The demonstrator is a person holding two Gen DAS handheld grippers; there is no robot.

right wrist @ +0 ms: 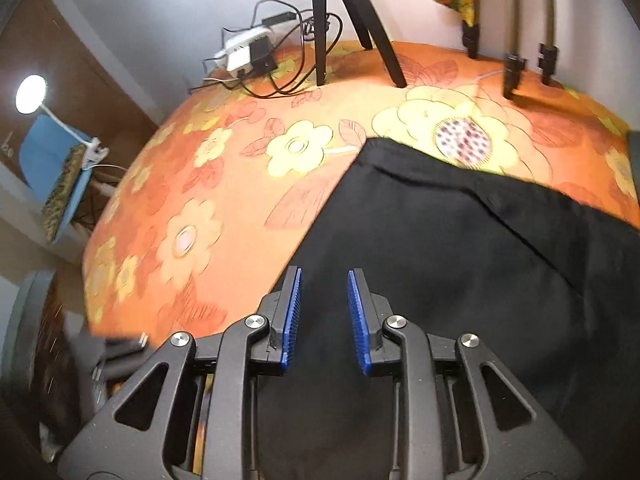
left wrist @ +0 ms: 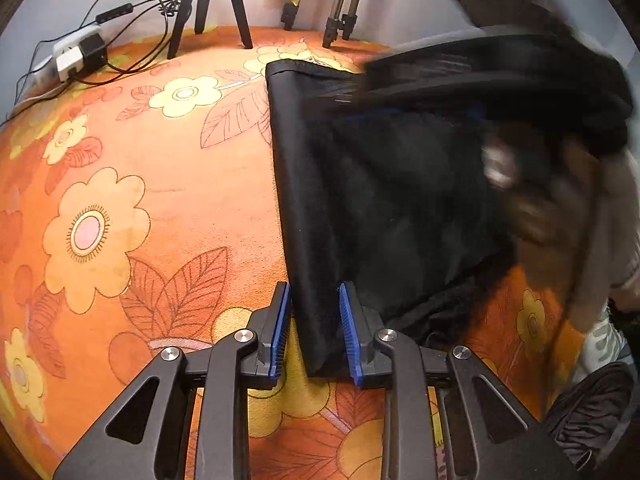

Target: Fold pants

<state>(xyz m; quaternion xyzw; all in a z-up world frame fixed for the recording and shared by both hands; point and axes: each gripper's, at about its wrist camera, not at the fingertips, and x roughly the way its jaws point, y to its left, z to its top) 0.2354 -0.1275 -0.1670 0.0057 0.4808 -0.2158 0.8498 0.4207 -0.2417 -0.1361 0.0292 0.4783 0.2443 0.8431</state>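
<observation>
While left hand-held gripper (left wrist: 314, 330) pinches pants (left wrist: 384, 216) edge, right hand-held gripper (right wrist: 324, 318) open, empty above them; mid-fold, probably needing edges aligned

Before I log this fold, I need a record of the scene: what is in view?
pants: one, black, on the bedspread, one edge between the left fingers
bedspread: one, orange with yellow flowers, under everything
power strip: one, white, with black cables, far edge
black tripod: one, far edge
grey tripod: one, far edge
lamp: one, white, lit, beyond the bed
left gripper: fingers around the pants edge
right gripper: fingers open, over the pants
</observation>
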